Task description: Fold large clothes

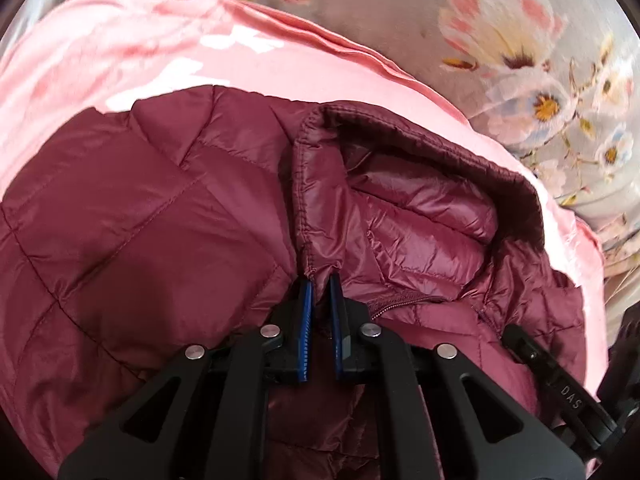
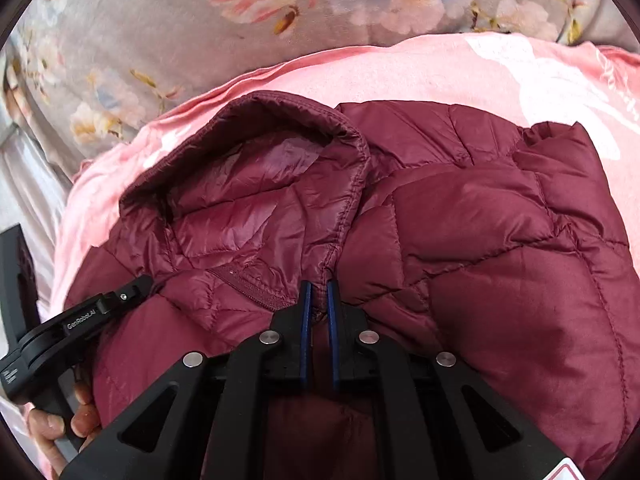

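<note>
A maroon quilted puffer jacket [image 1: 160, 220] lies on a pink cloth, its hood [image 1: 420, 208] open toward the far side. My left gripper [image 1: 320, 280] is shut on the hood's edge seam where it meets the body. My right gripper [image 2: 318, 286] is shut on the opposite hood edge [image 2: 340, 216], next to the zipper [image 2: 256, 280]. The jacket [image 2: 500, 260] fills most of the right wrist view. The right gripper's body shows at the lower right of the left wrist view [image 1: 560, 384]; the left gripper's body and the hand holding it show at the lower left of the right wrist view [image 2: 60, 344].
A pink cloth [image 1: 200, 48] with white patches lies under the jacket, also in the right wrist view [image 2: 440, 68]. Beneath it is a grey bedsheet with large flowers [image 1: 520, 40], also seen far and left in the right wrist view [image 2: 160, 20].
</note>
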`<move>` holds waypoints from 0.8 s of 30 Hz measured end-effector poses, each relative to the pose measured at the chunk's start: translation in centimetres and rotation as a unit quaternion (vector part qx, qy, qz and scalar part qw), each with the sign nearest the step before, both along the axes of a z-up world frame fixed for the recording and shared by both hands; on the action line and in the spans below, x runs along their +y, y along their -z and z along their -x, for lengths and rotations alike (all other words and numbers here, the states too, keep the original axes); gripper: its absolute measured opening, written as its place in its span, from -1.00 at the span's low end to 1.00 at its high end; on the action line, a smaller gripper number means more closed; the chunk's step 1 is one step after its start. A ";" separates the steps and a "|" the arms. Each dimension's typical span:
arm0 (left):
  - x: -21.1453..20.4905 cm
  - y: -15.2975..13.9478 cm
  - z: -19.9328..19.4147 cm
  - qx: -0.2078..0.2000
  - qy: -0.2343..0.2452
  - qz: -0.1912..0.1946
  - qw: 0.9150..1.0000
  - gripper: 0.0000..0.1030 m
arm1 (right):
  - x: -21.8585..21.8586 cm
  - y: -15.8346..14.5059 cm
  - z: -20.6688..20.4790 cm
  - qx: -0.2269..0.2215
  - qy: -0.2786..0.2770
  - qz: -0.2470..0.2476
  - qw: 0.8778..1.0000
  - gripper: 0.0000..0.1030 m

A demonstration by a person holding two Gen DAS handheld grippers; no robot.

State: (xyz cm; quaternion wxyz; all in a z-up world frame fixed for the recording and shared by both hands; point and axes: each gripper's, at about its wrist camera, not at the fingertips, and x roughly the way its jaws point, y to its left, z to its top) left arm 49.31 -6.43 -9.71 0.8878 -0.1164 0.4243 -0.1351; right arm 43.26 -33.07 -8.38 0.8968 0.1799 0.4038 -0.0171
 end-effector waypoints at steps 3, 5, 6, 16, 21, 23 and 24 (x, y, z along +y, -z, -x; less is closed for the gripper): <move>-0.5 0.0 0.1 -0.007 -0.001 -0.018 1.000 -0.84 | 0.5 -0.1 0.0 0.002 0.000 0.025 1.000 -0.89; -1.3 0.0 0.2 -0.016 -0.002 -0.045 0.999 -0.83 | 0.8 -0.1 -0.1 0.004 0.000 0.033 0.999 -0.89; -1.6 0.0 0.3 -0.019 -0.003 -0.056 0.998 -0.83 | 0.8 -0.1 -0.1 0.004 0.001 0.033 0.999 -0.90; -0.1 -1.9 1.2 -0.039 -0.018 -0.042 0.998 -0.31 | -1.8 -2.4 2.8 -0.020 0.010 -0.046 0.999 -0.61; 2.6 -6.7 1.0 -0.065 -0.032 0.010 0.997 -0.23 | -4.3 -5.5 2.8 -0.059 0.028 -0.114 0.991 -0.38; 3.1 -8.2 -0.2 -0.057 -0.042 0.051 0.996 -0.03 | -5.2 -6.2 1.4 -0.073 0.040 -0.172 0.982 -0.27; 3.2 -8.8 -1.0 -0.051 -0.048 0.076 0.995 0.01 | -5.4 -6.4 0.7 -0.078 0.045 -0.194 0.977 -0.17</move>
